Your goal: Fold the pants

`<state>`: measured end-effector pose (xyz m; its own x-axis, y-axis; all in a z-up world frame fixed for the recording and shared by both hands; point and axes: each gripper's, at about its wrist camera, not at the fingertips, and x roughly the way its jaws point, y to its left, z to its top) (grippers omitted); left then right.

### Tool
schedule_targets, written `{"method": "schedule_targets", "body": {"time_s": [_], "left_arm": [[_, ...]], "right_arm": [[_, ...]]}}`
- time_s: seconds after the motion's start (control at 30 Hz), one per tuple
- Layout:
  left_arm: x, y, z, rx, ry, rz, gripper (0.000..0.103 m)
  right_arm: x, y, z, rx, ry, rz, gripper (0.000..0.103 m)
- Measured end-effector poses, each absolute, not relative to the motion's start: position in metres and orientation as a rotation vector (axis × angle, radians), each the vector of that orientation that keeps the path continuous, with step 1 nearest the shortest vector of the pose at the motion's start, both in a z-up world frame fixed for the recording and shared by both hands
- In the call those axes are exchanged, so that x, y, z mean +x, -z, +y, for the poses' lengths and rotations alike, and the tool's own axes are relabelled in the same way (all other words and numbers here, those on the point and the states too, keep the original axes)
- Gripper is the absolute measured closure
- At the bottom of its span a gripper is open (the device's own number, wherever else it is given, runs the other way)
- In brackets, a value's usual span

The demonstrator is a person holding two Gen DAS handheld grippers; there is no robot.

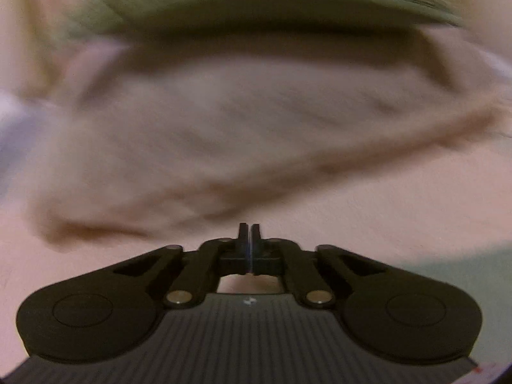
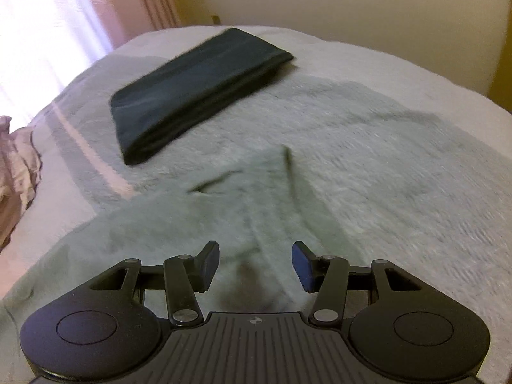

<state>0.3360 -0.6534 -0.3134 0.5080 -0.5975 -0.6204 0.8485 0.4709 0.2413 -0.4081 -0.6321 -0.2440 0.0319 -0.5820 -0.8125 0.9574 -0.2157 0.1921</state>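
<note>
Folding looks finished for the dark pants (image 2: 201,96), lying folded on the bed (image 2: 384,160); beige garment (image 1: 224,134) waits unfolded. Left hand-held gripper (image 1: 249,233) pressed together, empty; right hand-held gripper (image 2: 256,265) spread.

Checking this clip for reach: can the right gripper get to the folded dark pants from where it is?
Probably yes. The right gripper is open and empty, and only bare fuzzy green blanket lies between it and the folded dark pants; it would have to travel forward and left.
</note>
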Motion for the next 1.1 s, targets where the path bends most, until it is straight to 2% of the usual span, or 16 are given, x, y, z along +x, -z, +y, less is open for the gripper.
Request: {"method": "schedule_targets", "body": {"time_s": [0.1,0.17,0.2,0.23,0.27,0.4,0.43,0.47,0.5,0.53,0.57,0.6,0.77,0.9,1.03,1.1], "left_arm": [[0.347,0.326,-0.664,0.671,0.829,0.513,0.103],[0.346,0.315,-0.652,0.608,0.916,0.561,0.100],[0.349,0.307,-0.644,0.549,0.985,0.625,0.094],[0.351,0.301,-0.639,0.505,1.068,0.682,0.082],[0.352,0.299,-0.638,0.504,1.108,0.703,0.061],[0.346,0.302,-0.647,0.604,1.254,0.750,0.041],[0.342,0.310,-0.652,0.657,1.285,0.793,0.026],[0.335,0.321,-0.656,0.724,1.289,0.813,0.027],[0.325,0.332,-0.662,0.776,1.282,0.803,0.032],[0.319,0.339,-0.660,0.792,1.291,0.791,0.062],[0.309,0.341,-0.658,0.805,1.261,0.734,0.081],[0.300,0.341,-0.654,0.812,1.240,0.661,0.080],[0.310,0.332,-0.647,0.593,1.076,0.559,0.078],[0.266,0.361,-0.663,0.819,0.969,0.416,0.075],[0.270,0.320,-0.630,0.589,0.821,0.520,0.073],[0.264,0.293,-0.579,0.491,0.775,0.600,0.072]], "right_arm": [[-0.386,0.251,-0.646,0.982,1.485,0.541,0.055],[-0.368,0.249,-0.648,0.950,1.410,0.553,0.055],[-0.360,0.246,-0.647,0.916,1.380,0.569,0.055],[-0.351,0.244,-0.645,0.875,1.352,0.589,0.055],[-0.344,0.243,-0.644,0.852,1.333,0.604,0.055],[-0.331,0.254,-0.643,0.867,1.300,0.632,0.055],[-0.330,0.258,-0.642,0.877,1.305,0.635,0.055],[-0.330,0.261,-0.642,0.884,1.312,0.639,0.055],[-0.330,0.264,-0.642,0.893,1.320,0.643,0.055],[-0.330,0.268,-0.641,0.904,1.325,0.644,0.055],[-0.331,0.271,-0.641,0.911,1.324,0.644,0.055],[-0.330,0.273,-0.642,0.909,1.319,0.649,0.055],[-0.328,0.272,-0.649,0.812,1.314,0.659,0.055],[-0.330,0.275,-0.653,0.809,1.323,0.675,0.055],[-0.334,0.248,-0.618,0.711,1.256,0.696,0.055],[-0.333,0.237,-0.585,0.658,1.197,0.740,0.055]]}}
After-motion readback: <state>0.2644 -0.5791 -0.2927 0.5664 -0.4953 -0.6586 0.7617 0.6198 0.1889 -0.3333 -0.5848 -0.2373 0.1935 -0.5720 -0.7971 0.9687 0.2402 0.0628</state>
